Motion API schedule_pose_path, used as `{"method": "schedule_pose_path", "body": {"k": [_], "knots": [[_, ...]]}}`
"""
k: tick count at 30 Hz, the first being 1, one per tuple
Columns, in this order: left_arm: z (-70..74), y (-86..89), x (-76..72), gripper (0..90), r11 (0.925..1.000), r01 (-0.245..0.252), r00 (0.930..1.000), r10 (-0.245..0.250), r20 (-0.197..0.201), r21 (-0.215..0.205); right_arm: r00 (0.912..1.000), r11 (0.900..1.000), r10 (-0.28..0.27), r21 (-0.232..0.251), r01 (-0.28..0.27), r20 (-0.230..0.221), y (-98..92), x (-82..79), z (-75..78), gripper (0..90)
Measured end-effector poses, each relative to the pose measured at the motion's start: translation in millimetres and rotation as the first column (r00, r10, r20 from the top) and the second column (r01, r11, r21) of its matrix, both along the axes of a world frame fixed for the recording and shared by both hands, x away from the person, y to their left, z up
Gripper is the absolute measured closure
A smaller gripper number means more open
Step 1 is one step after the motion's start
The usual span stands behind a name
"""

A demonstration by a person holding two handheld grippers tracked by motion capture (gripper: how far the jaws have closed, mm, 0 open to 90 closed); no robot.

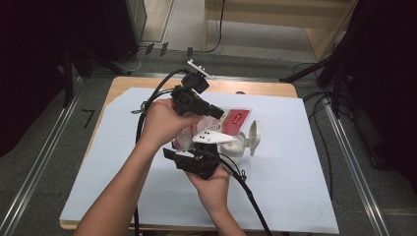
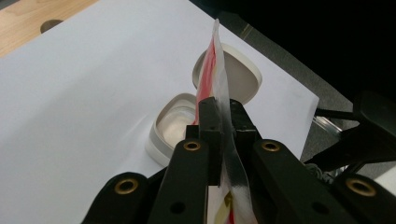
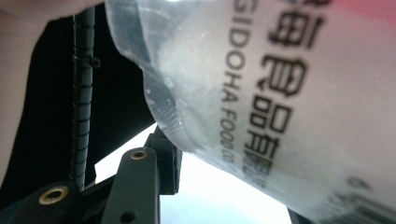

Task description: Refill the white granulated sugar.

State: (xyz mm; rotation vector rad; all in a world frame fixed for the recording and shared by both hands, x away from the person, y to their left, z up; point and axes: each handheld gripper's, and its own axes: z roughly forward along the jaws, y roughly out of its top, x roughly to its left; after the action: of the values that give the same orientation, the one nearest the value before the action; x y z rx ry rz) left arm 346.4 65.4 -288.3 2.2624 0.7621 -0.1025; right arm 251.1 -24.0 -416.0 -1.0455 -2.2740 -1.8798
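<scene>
Left tool (image 2: 223, 114) clamped on pouch (image 2: 219, 70) edge; right tool (image 1: 196, 156) grips pouch body. Pouring into tub (image 2: 175, 123) at frame centre underway; more tilt is needed next.

Tongs (image 2: 222, 116) clamp pouch (image 2: 219, 74) edge above open white container (image 2: 175, 126), lid (image 2: 240, 74).

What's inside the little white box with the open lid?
The white box holds something white and grainy on its floor, seen in the left gripper view. The pouch pinched in the left tool covers part of the inside, so the rest is hidden.
</scene>
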Motion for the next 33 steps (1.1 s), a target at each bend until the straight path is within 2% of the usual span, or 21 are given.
{"method": "schedule_pose_path", "body": {"k": [2,5,13,21,25,33], "knots": [[0.5,1.5,-1.3,88.2,0.9999,0.002,1.0,-0.002,0.002,0.011,1.0,1.0,0.001,-0.003,-0.001,0.006,0.6,-0.4,-1.5,59.0],[-0.2,3.3,-3.6,88.3,1.0,-0.008,1.0,0.008,-0.003,0.0,0.9999,1.0,0.009,-0.009,-0.009,0.009,1.6,-1.8,-3.8,58.3],[-5.2,17.2,-7.7,88.5,0.9996,0.006,1.0,-0.007,-0.008,-0.027,0.9995,0.999,0.031,-0.038,-0.03,0.009,5.8,-4.0,-11.3,57.0],[-9.1,29.3,-12.3,88.5,0.9996,0.01,0.9999,-0.011,-0.012,-0.026,0.9992,0.997,0.04,-0.062,-0.04,0.003,9.4,-5.1,-19.3,58.5],[-12.7,33.7,-14.8,88.7,0.9987,0.006,0.9999,-0.006,-0.015,-0.051,0.999,0.996,0.045,-0.074,-0.045,0.0,10.4,-4.7,-22.6,58.4],[-15.8,42.5,-16.0,88.6,0.9992,0.001,0.9996,-0.002,-0.029,-0.039,0.9986,0.994,0.052,-0.094,-0.053,-0.007,14.0,-5.4,-29.0,57.7]]}}
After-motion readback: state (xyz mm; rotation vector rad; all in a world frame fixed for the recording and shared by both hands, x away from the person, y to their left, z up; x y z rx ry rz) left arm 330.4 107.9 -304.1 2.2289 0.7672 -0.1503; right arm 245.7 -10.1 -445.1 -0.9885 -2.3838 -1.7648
